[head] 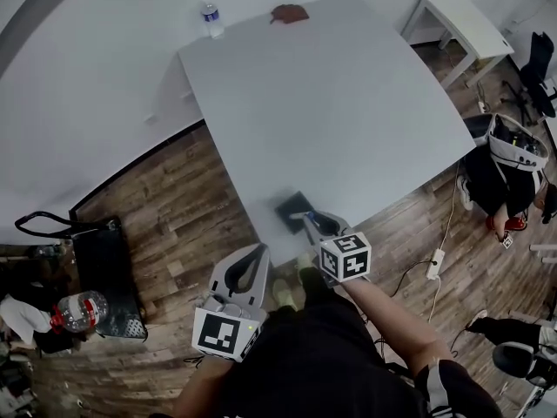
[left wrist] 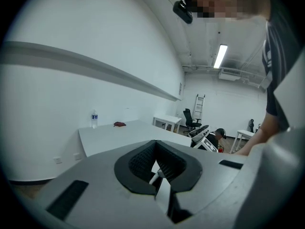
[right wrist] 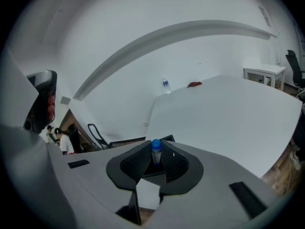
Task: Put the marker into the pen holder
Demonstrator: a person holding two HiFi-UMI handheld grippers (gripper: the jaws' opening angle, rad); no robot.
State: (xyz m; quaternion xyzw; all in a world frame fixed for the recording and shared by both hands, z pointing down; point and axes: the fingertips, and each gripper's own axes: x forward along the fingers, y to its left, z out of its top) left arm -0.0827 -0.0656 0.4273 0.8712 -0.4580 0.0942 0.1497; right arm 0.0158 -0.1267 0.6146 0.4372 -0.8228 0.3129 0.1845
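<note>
A dark square pen holder [head: 290, 208] stands on the white table [head: 331, 103] close to its near edge. My right gripper [head: 313, 220] hovers at the holder's near right side, shut on a marker with a blue cap [right wrist: 156, 150] that stands upright between the pads. In the right gripper view a dark corner of the pen holder [right wrist: 167, 138] shows just beyond the jaws. My left gripper [head: 260, 252] hangs off the table over the wooden floor, left of the right one. Its jaws [left wrist: 155, 160] look shut with nothing between them.
A water bottle [head: 211, 18] and a reddish-brown rag [head: 290, 13] lie at the table's far edge. On the floor are a black bag [head: 103, 264] and a plastic bottle [head: 80, 310] at the left. A power strip [head: 434, 264], chairs and a second white desk [head: 461, 20] are at the right.
</note>
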